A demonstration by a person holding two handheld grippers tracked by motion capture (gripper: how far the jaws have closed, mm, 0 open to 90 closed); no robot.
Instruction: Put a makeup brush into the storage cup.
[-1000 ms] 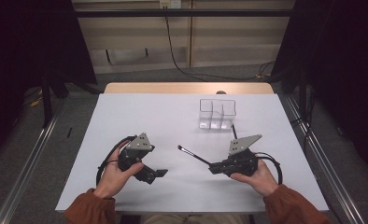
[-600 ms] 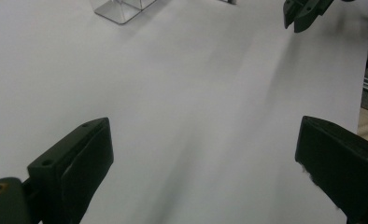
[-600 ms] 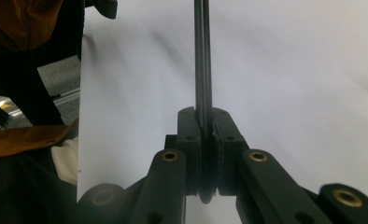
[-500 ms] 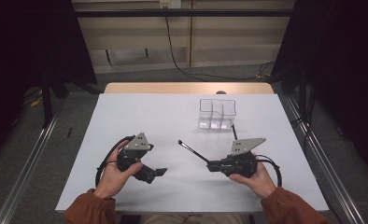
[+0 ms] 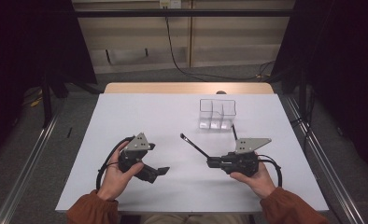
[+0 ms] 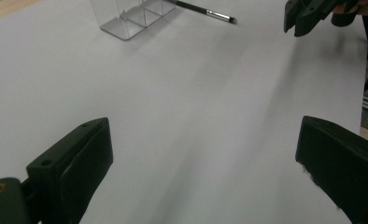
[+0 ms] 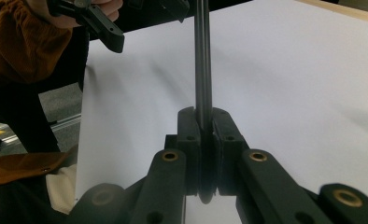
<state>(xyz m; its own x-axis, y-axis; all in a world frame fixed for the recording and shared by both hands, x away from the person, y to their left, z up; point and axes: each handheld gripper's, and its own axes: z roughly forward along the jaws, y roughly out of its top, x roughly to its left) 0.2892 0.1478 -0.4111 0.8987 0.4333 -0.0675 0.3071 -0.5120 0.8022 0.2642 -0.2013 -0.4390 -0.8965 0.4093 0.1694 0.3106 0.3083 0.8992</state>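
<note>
A thin black makeup brush [image 5: 194, 145] sticks out up and to the left from my right gripper [image 5: 211, 162], which is shut on its handle near the table's front. In the right gripper view the handle [image 7: 203, 70] runs straight up from the closed jaws [image 7: 204, 123]. My left gripper [image 5: 156, 172] rests in the person's left hand at the front left, jaws open and pointing right. Its two pads [image 6: 81, 161] stand wide apart over bare table, with nothing between them. The brush's tip [image 6: 219, 16] shows far off in the left gripper view.
A clear plastic organiser [image 5: 217, 113] with several compartments stands at the back right of the white table [image 5: 149, 116]; in the left gripper view the organiser [image 6: 126, 16] sits at the top. Rust-coloured sleeves [image 5: 93, 210] come in from the bottom edge.
The right gripper has turned slightly in the hand, and the brush's tip has swung a little toward the far side. The left gripper has kept still.
</note>
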